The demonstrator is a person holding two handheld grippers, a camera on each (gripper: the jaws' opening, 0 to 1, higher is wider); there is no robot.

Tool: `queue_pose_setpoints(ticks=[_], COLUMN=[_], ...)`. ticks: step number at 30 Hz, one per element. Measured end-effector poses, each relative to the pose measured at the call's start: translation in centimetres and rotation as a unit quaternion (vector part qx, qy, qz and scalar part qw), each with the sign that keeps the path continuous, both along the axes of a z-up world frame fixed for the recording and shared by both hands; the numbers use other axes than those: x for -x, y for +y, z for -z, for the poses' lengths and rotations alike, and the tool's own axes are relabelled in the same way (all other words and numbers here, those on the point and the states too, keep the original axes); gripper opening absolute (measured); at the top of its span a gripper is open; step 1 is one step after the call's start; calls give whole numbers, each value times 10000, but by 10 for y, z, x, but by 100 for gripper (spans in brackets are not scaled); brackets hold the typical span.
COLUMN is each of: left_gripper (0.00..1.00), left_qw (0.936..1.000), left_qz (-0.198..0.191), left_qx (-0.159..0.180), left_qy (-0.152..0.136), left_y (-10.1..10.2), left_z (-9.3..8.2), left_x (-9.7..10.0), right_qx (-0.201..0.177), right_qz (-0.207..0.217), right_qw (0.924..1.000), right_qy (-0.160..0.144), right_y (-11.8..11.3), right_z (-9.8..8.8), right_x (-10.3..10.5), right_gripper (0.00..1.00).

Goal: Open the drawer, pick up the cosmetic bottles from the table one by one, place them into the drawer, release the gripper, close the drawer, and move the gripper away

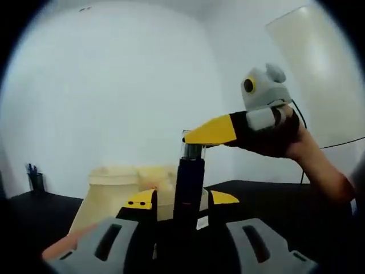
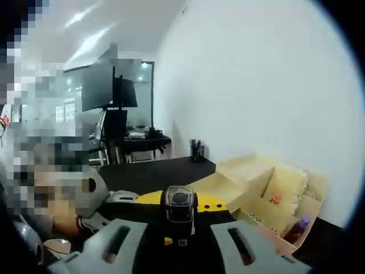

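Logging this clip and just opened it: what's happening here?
A person works with two handheld grippers. The left gripper holds a dark cosmetic bottle upright between its fingers, while the right gripper reaches in at the bottle's clear cap. Behind them on the black table stands a cream organizer, with a purple bottle already inside.

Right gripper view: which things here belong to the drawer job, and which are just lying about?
Job: clear-capped bottle between the jaws; purple bottle, already in a compartment; cream drawer, open.

Lying about: pen cup; monitor; far desk.
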State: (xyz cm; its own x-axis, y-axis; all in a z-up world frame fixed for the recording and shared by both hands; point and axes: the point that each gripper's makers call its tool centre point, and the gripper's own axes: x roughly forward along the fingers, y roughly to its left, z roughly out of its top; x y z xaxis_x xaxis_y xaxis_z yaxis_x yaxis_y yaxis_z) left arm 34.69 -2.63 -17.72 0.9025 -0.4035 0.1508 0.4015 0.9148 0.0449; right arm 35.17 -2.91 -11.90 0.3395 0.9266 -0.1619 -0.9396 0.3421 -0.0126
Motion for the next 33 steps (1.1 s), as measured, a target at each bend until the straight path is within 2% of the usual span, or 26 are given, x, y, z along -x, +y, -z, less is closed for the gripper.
queue_pose_setpoints(ticks=[4, 7, 11, 17, 23, 26, 30, 33], left_gripper=[35, 30, 28, 25, 22, 16, 15, 15], left_qw=[10000, 10000, 9999, 9999, 9996, 9995, 9994, 9990], left_qz=[39, 49, 42, -21, -101, -239, -284, -376], left_qx=[-12, -44, -96, -152, -245, -222, -174, -178], left_qy=[49, 64, 29, -62, -21, 15, 67, 185], left_y=[-2, -3, -4, -4, -2, 2, 6, 10], left_z=[2, 2, 2, -1, 2, 2, 2, 4], left_x=[0, 2, 4, 6, 5, 3, 2, 0], right_qx=[129, 190, 276, 369, 384, 398, 364, 363], right_qz=[-8, -77, -92, -120, -110, -103, -129, -109], right_qw=[9998, 9996, 9993, 9989, 9990, 9989, 9984, 9972], right_qy=[-163, -187, -223, -252, -220, -237, -404, -641], right_y=[5, 8, 10, 12, 13, 14, 17, 20], right_z=[3, 4, 7, 10, 11, 11, 12, 12], right_x=[6, 12, 16, 16, 14, 13, 15, 14], right_gripper=[16, 16, 16, 16, 16, 16, 16, 17])
